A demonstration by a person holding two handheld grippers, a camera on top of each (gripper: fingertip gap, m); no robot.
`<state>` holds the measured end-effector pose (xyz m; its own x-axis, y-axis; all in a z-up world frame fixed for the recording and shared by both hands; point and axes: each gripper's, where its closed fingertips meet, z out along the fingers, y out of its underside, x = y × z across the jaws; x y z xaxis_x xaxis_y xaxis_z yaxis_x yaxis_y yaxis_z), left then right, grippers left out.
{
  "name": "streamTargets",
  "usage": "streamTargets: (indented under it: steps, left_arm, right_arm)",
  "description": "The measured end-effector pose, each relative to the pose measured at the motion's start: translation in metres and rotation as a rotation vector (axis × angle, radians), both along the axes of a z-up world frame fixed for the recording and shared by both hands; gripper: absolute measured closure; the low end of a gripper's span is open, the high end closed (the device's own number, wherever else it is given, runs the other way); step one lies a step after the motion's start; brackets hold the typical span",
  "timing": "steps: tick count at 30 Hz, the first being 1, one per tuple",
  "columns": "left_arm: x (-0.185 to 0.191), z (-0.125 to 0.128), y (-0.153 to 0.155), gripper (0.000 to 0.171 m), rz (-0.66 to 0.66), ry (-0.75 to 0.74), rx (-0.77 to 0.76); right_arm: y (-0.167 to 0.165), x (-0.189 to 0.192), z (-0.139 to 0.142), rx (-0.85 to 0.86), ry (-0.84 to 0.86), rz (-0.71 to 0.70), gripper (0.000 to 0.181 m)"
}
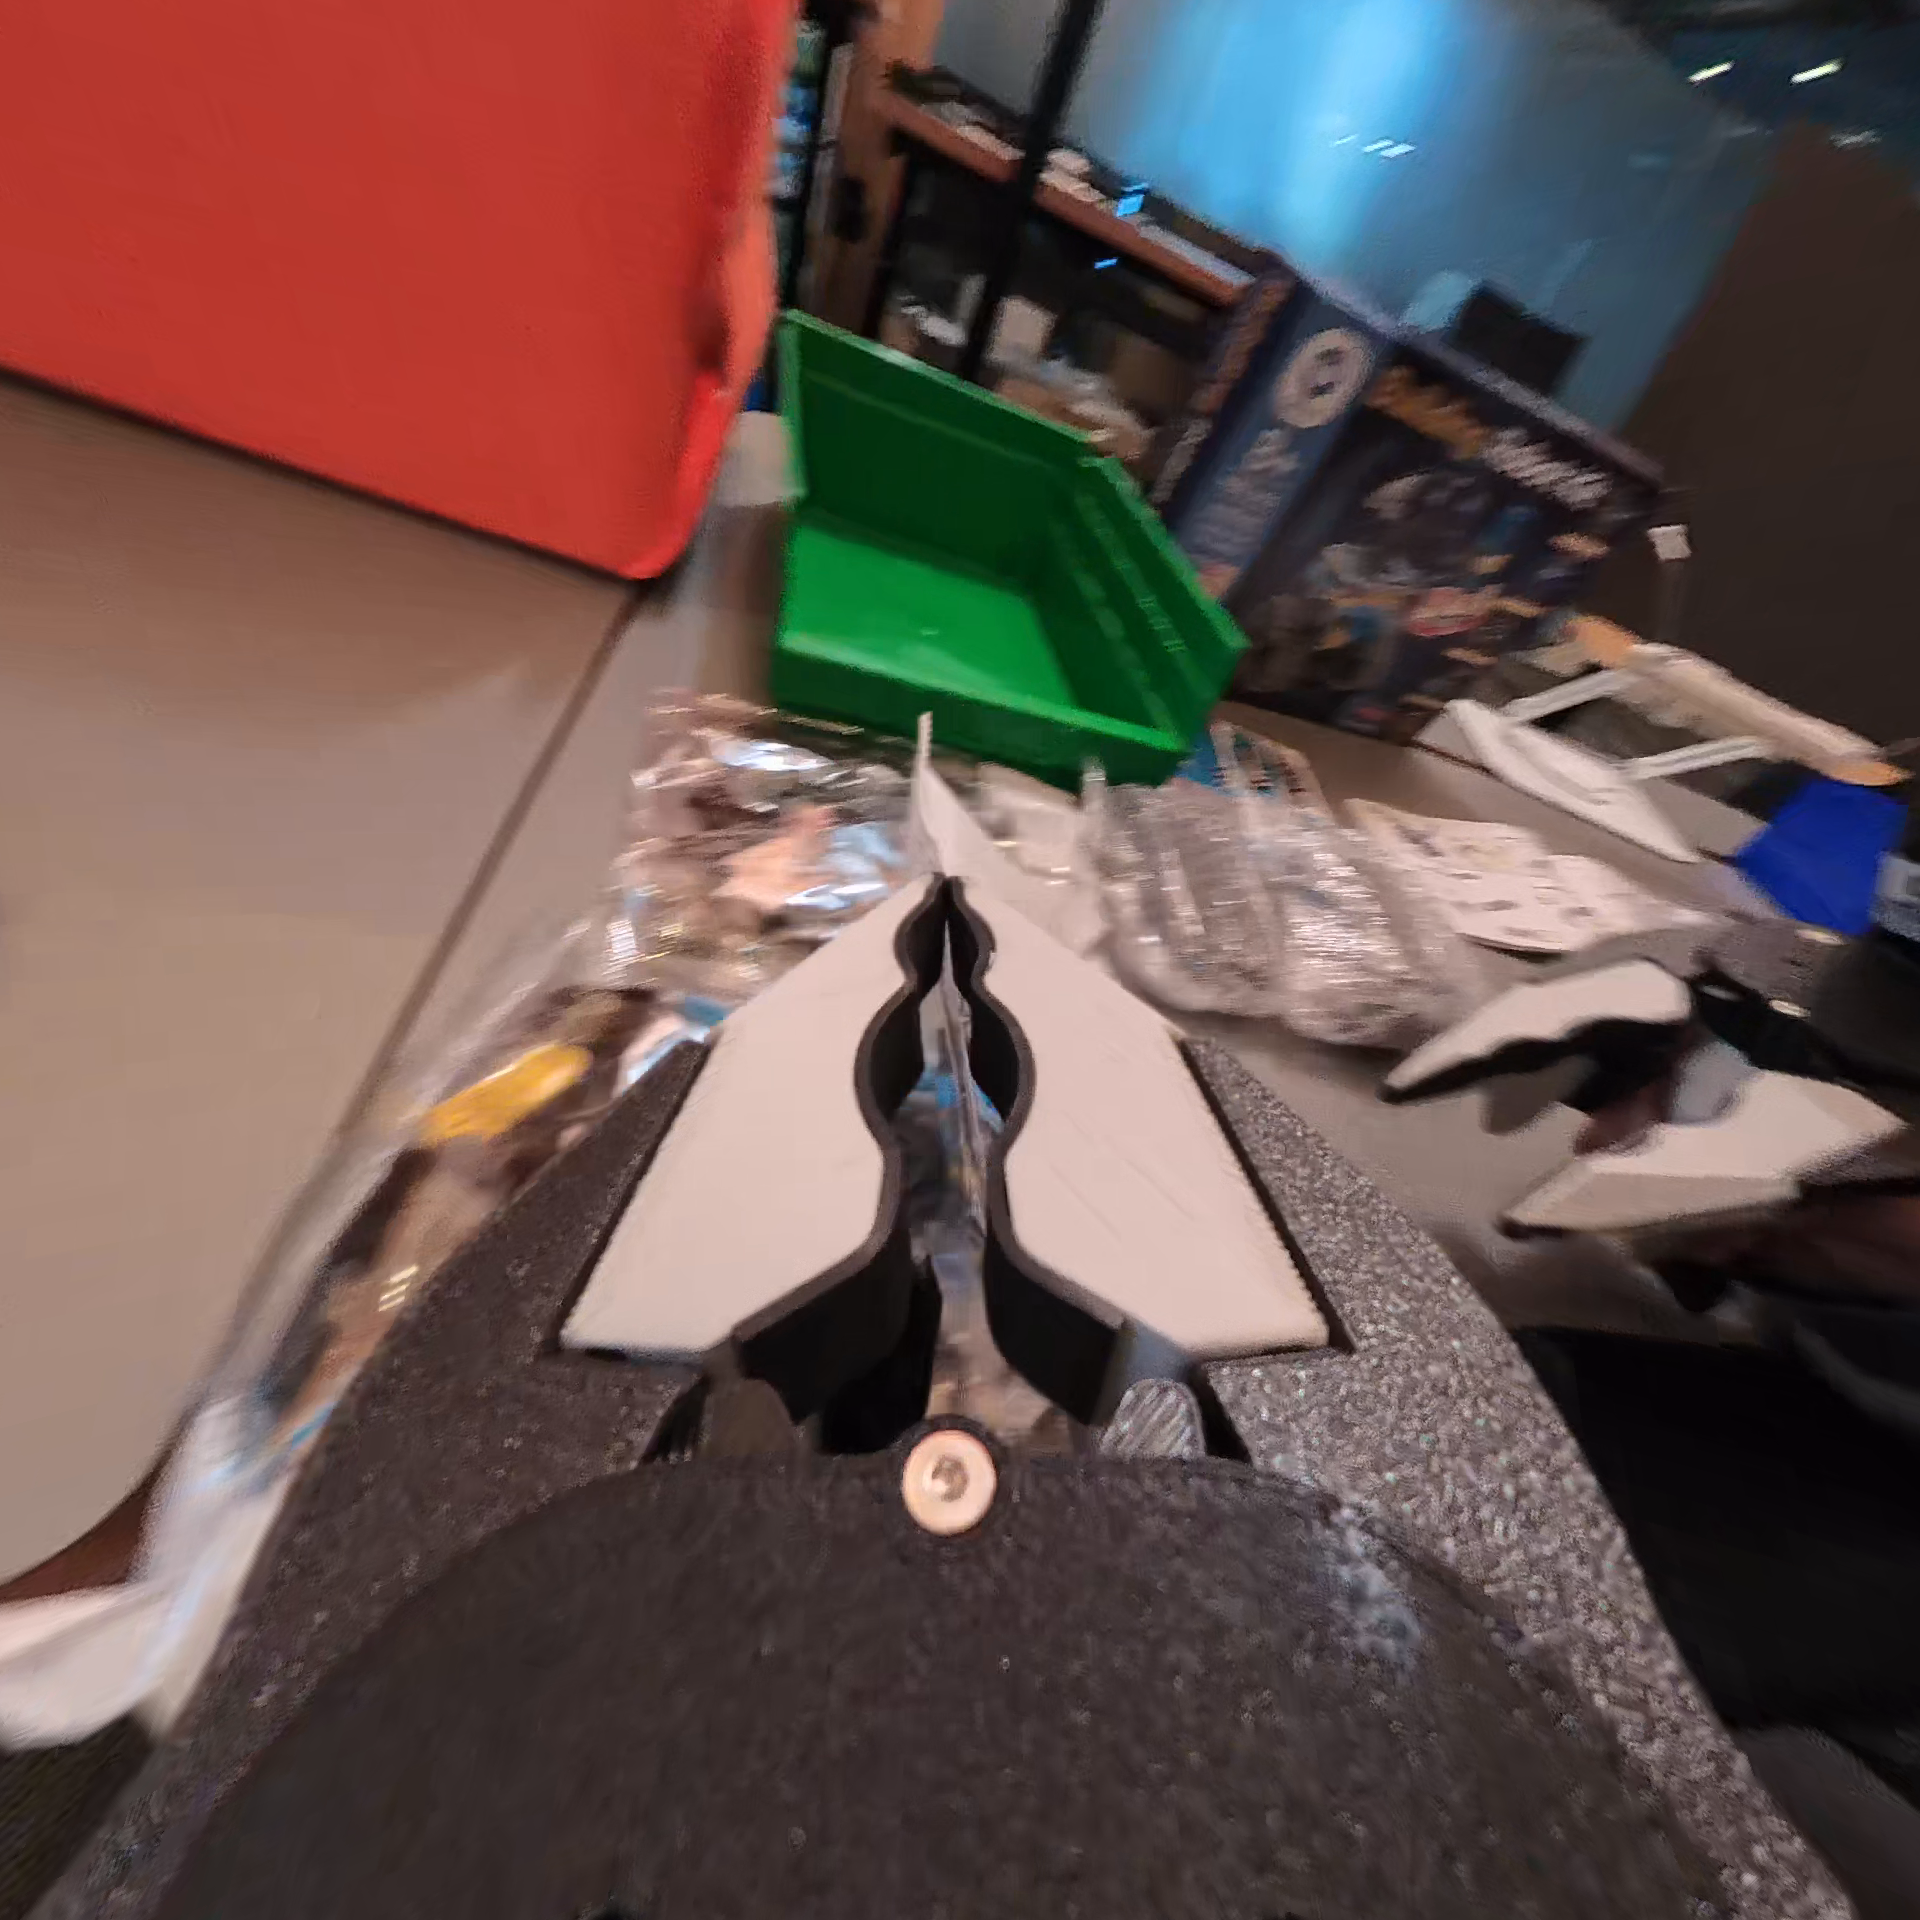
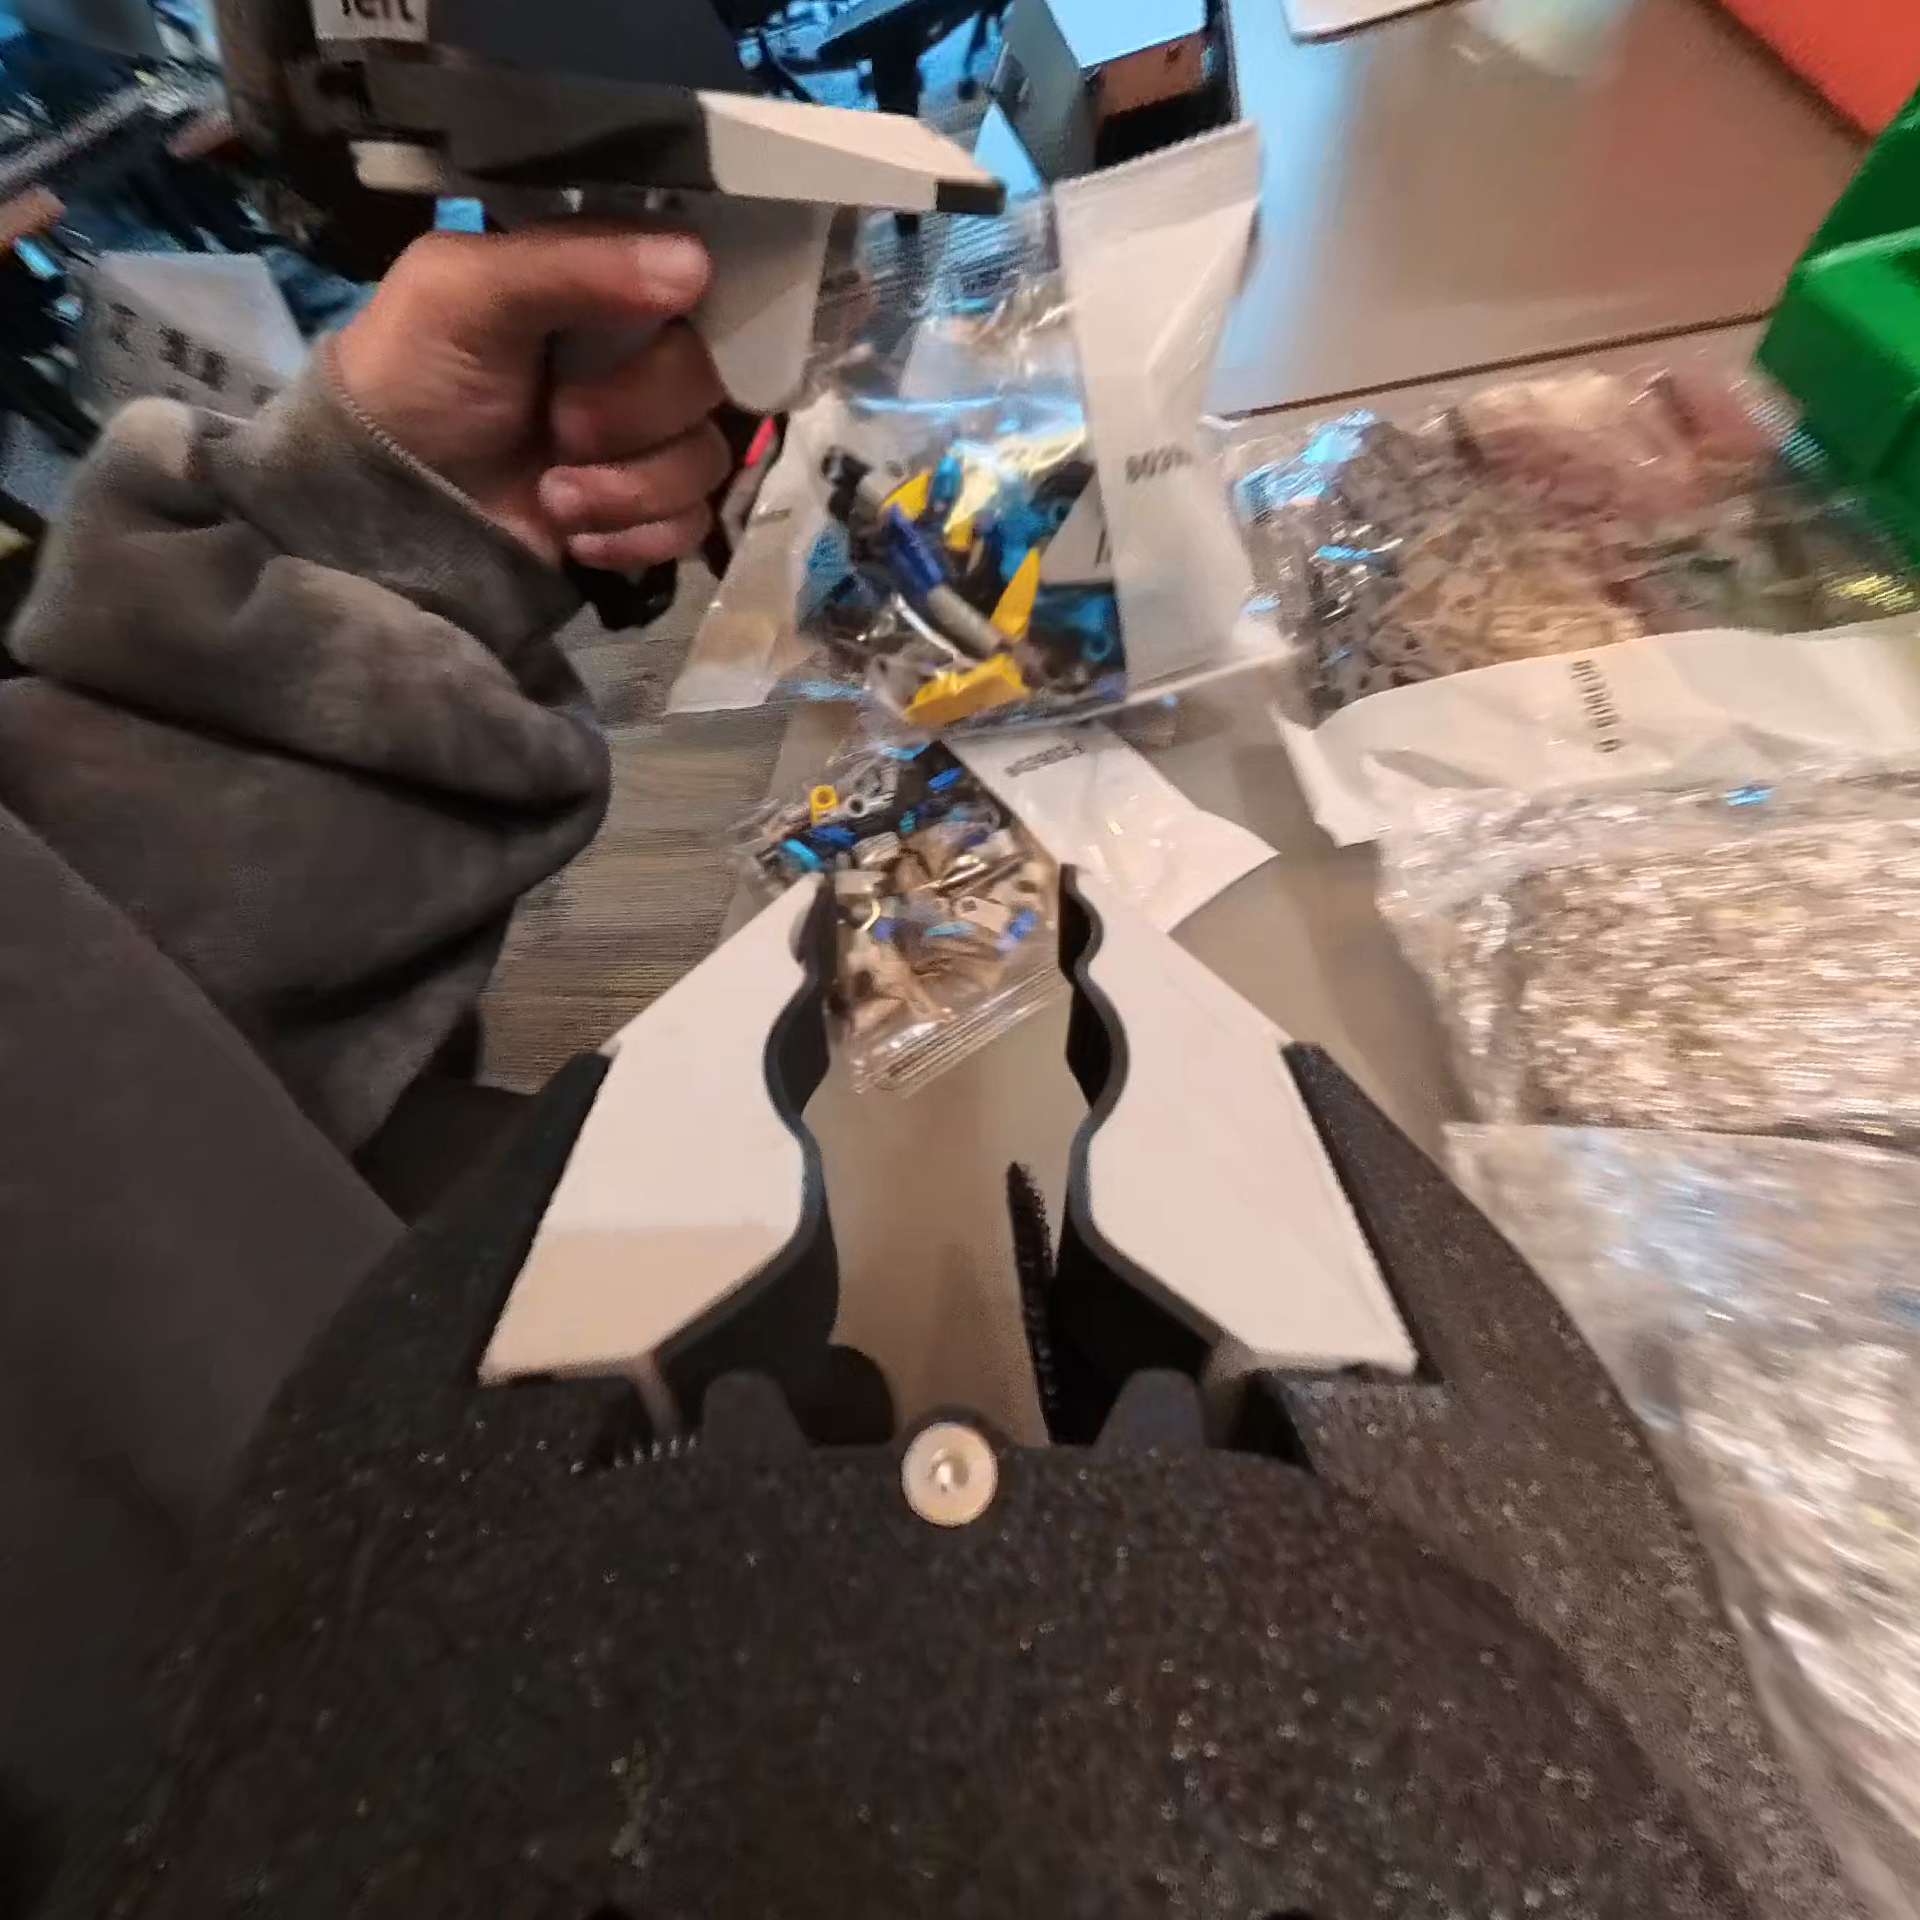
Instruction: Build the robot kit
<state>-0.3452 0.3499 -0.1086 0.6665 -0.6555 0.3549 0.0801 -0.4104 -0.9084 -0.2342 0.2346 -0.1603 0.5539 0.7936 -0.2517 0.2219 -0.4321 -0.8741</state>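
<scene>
My left gripper [image 1: 948, 894] is shut on the white top strip of a clear plastic bag [image 1: 940, 821] of toy brick pieces. In the right wrist view this bag [image 2: 956, 582], with blue and yellow pieces, hangs from the left gripper [image 2: 966, 192] above the table. My right gripper [image 2: 940, 888] is open, low over the table. Its fingertips sit on either side of a small clear bag [image 2: 935, 966] of grey and blue pieces lying flat. The right gripper also shows at the right edge of the left wrist view [image 1: 1558, 1101], jaws apart.
A green bin [image 1: 935, 623] stands behind the bags, also in the right wrist view [image 2: 1860, 312]. An orange-red box [image 1: 364, 239] is far left and a dark toy set box [image 1: 1455, 520] far right. Several more bags of pieces [image 2: 1662, 935] lie on the table. A hand in a grey sleeve [image 2: 540, 416] holds the left gripper. The grippers' ends are close to 15 cm from one another.
</scene>
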Motion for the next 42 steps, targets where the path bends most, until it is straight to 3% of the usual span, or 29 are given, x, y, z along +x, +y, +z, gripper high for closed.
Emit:
streamTargets:
  steps: [2, 5, 7, 12, 17, 21, 24, 26, 29, 32, 42]
  left_arm:
    - [-0.018, -0.01, 0.012, 0.171, 0.097, 0.039, -0.004]
    - [-0.026, -0.015, 0.015, 0.171, 0.157, 0.016, -0.013]
    - [-0.032, -0.018, 0.014, 0.156, 0.204, 0.009, -0.033]
    - [-0.05, -0.012, -0.014, 0.145, 0.271, 0.037, -0.059]
    - [-0.025, -0.026, -0.081, 0.145, 0.093, 0.121, -0.148]
    - [0.001, -0.058, -0.13, 0.145, -0.081, 0.129, -0.283]
    - [0.015, -0.082, -0.149, 0.139, -0.146, 0.209, -0.308]
    - [0.015, -0.095, -0.15, 0.13, -0.13, 0.281, -0.291]
    - [0.022, -0.104, -0.15, 0.13, -0.135, 0.27, -0.301]
    - [0.032, -0.107, -0.151, 0.136, -0.148, 0.265, -0.3]
    - [0.057, -0.109, -0.162, 0.148, -0.227, 0.323, -0.275]
  right_arm:
    - [-0.006, -0.008, -0.013, -0.052, -0.001, 0.033, 0.139]
    - [-0.014, -0.009, -0.037, -0.051, -0.145, 0.071, 0.136]
    - [-0.018, -0.008, -0.047, -0.064, -0.215, 0.084, 0.132]
    - [-0.022, -0.005, -0.053, -0.111, -0.218, 0.105, 0.13]
    - [-0.02, -0.011, -0.06, -0.037, -0.268, 0.116, 0.132]
    - [-0.027, -0.012, -0.055, -0.019, -0.235, 0.13, 0.141]
    - [-0.028, -0.012, -0.056, -0.045, -0.197, 0.13, 0.145]
    - [-0.029, -0.012, -0.055, -0.078, -0.16, 0.129, 0.146]
    - [-0.027, -0.01, -0.054, -0.106, -0.132, 0.118, 0.146]
    - [-0.027, -0.009, -0.053, -0.125, -0.109, 0.118, 0.143]
    - [-0.013, 0.014, -0.045, -0.222, 0.02, 0.002, 0.164]
